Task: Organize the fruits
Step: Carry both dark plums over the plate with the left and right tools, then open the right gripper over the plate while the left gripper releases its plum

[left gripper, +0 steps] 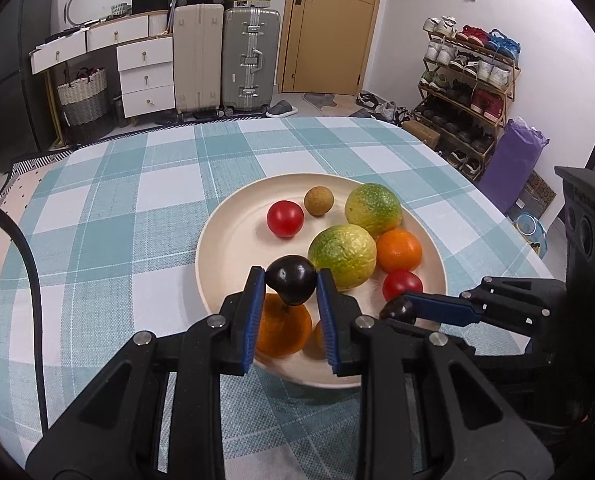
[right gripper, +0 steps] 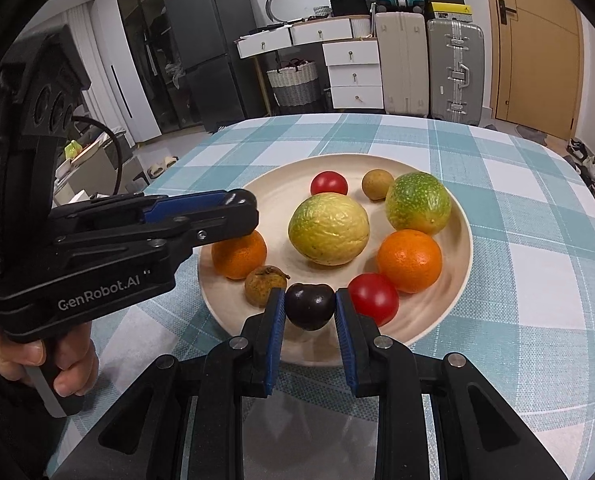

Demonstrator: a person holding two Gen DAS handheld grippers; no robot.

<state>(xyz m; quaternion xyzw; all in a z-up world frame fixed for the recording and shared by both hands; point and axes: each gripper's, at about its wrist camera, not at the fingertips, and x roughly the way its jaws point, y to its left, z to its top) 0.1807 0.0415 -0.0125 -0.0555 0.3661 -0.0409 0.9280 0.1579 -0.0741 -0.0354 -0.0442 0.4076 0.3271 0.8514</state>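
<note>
A cream plate (left gripper: 225,256) (right gripper: 453,268) on the checked tablecloth holds fruit: two green-yellow citrus (left gripper: 342,256) (right gripper: 328,229), oranges (left gripper: 399,250) (right gripper: 409,261), red tomatoes (left gripper: 285,219) (right gripper: 373,298) and small brown fruits (left gripper: 318,201) (right gripper: 377,185). My left gripper (left gripper: 291,284) is shut on a dark plum (left gripper: 291,285) above the plate's near side. My right gripper (right gripper: 310,306) is shut on a second dark plum (right gripper: 310,306) at the plate's near rim; it also shows in the left wrist view (left gripper: 397,309).
The table has a blue-and-white checked cloth (left gripper: 137,200) (right gripper: 537,240). Beyond it are suitcases (left gripper: 249,60), white drawers (left gripper: 145,76), a shoe rack (left gripper: 469,88), a door and a fridge (right gripper: 209,52). A person's hand (right gripper: 57,360) holds the left gripper.
</note>
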